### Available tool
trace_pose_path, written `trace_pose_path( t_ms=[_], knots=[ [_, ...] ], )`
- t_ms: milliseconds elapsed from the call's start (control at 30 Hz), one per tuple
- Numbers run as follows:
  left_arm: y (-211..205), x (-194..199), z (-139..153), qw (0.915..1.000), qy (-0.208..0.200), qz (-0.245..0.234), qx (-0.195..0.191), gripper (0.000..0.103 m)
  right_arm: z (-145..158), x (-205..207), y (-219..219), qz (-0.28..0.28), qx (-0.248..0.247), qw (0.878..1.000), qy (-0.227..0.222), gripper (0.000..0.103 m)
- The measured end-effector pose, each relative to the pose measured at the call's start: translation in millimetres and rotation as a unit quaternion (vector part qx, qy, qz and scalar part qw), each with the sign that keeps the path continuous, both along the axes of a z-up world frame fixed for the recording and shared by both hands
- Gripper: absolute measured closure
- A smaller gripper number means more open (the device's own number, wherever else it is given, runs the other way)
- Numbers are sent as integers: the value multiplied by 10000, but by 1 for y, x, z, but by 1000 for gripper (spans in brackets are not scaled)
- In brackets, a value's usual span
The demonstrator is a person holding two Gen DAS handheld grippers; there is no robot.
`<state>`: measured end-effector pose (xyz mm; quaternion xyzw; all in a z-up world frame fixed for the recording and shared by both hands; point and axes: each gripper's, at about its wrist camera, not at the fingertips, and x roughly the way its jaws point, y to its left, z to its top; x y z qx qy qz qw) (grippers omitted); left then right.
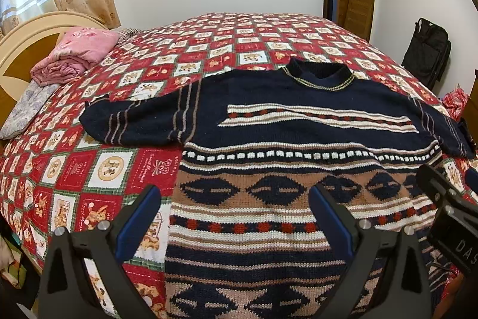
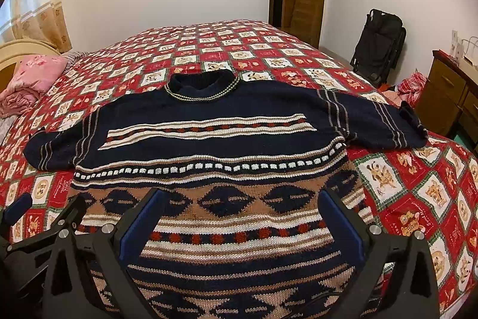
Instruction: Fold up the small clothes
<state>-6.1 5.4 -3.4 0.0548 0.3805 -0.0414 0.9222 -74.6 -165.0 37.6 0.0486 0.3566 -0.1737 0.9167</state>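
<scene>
A patterned knit sweater (image 1: 298,121) lies flat, sleeves spread, on the red checked bed quilt (image 1: 74,169). Left gripper (image 1: 236,205) and right gripper (image 2: 239,208) hover above its hem, jaws wide apart, holding nothing.

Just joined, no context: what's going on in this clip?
A person holds two grippers over a knitted sweater spread flat, front up, on a bed with a red patchwork quilt. Both sleeves lie out to the sides and the collar points away. The left gripper and right gripper hover open above the hem end, holding nothing. No fold is made yet. A folded pink blanket sits by the headboard.
</scene>
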Motion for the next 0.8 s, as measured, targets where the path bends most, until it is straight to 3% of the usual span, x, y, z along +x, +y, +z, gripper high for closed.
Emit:
trace_pose_path(
  t_ms=[267, 433, 600, 733, 800],
  knots=[
    [-4, 14, -12, 9990, 348, -126, -230, 2, -5, 5, -43, -77, 79, 9999, 59, 1],
    [-9, 26, -20, 9970, 598, -270, -416, 1, 2, -1, -137, -643, 311, 9974, 36, 1],
    [-26, 36, -20, 9982, 450, -389, -39, 1, 9, -7, -255, -1580, 400, 9866, 22, 2],
    [-36, 42, -21, 9979, 402, -498, 56, 1, 5, -3, -352, -2507, -140, 9677, 219, 2],
    [-40, 45, -22, 9977, 404, -536, 75, 1, -5, 13, -379, -2389, -503, 9680, 579, 3]
  ],
)
